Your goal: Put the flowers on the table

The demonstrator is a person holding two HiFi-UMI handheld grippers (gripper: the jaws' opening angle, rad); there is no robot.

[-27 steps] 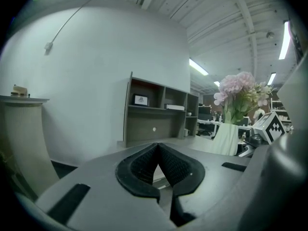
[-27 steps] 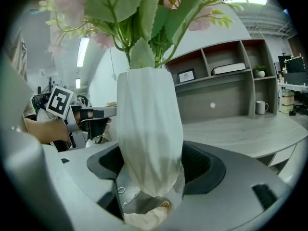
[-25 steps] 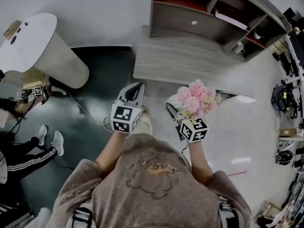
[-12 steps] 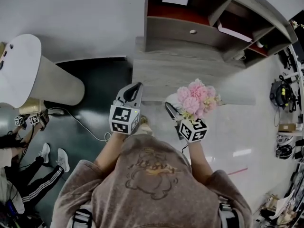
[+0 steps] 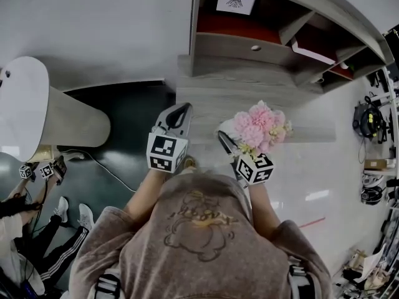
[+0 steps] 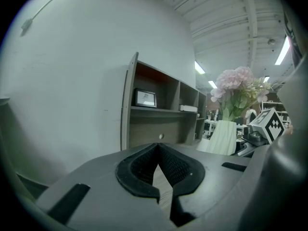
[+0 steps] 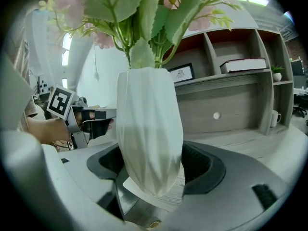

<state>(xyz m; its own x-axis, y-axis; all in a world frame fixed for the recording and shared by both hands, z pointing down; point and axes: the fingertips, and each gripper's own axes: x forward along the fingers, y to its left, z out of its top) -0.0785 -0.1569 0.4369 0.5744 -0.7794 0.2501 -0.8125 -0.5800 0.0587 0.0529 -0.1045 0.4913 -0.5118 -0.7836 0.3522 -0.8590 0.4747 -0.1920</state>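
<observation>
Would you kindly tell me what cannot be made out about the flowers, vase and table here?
The vase: in the head view, hidden beneath the flowers.
Flower tops: in the right gripper view, cut off by the upper edge.
Vase's height above the table: the right gripper blocks it in its own view.
Print in the framed picture: too small in every view.
</observation>
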